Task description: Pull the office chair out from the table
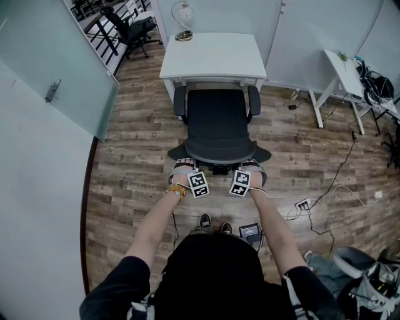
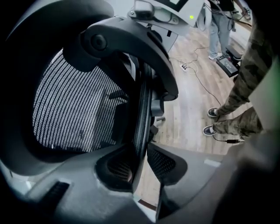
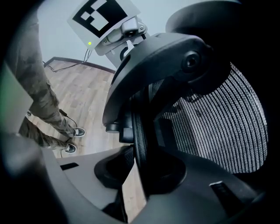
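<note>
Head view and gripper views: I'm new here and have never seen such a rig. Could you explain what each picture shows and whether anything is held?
There is no robot: a person holds a two-jaw tool in each hand. The head view comes from a camera on the person's head, looking steeply down at a black office chair at a white table on a wooden floor. The other two pictures come from cameras riding on the left hand-held gripper and the right hand-held gripper, each looking along its own jaws. In both, the jaws are closed on the chair's backrest rim, one near each side. The table carries a round clock-like object.
</note>
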### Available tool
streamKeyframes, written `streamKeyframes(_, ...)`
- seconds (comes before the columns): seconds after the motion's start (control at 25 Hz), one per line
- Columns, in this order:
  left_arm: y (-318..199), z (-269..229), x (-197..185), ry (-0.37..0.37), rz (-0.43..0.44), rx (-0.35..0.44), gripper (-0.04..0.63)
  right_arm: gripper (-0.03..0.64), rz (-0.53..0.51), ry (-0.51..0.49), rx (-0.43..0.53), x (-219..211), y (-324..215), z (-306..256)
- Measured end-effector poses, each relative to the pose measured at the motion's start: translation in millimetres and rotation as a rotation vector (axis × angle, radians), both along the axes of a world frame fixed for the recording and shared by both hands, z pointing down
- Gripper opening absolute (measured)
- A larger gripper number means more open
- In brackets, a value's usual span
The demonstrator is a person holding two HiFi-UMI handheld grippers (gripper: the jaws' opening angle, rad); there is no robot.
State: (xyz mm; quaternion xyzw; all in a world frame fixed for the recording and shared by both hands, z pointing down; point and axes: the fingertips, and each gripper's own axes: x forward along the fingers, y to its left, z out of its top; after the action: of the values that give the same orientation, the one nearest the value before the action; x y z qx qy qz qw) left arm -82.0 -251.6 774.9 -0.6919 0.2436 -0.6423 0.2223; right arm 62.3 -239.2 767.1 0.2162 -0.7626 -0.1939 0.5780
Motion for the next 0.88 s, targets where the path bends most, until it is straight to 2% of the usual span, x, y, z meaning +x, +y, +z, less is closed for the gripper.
streamKeyframes(0.88, 47, 3, 16, -0.021, -0.023, 0.0, 0.107, 0.084, -0.026, -0.003, 0.004, 16, 44, 1)
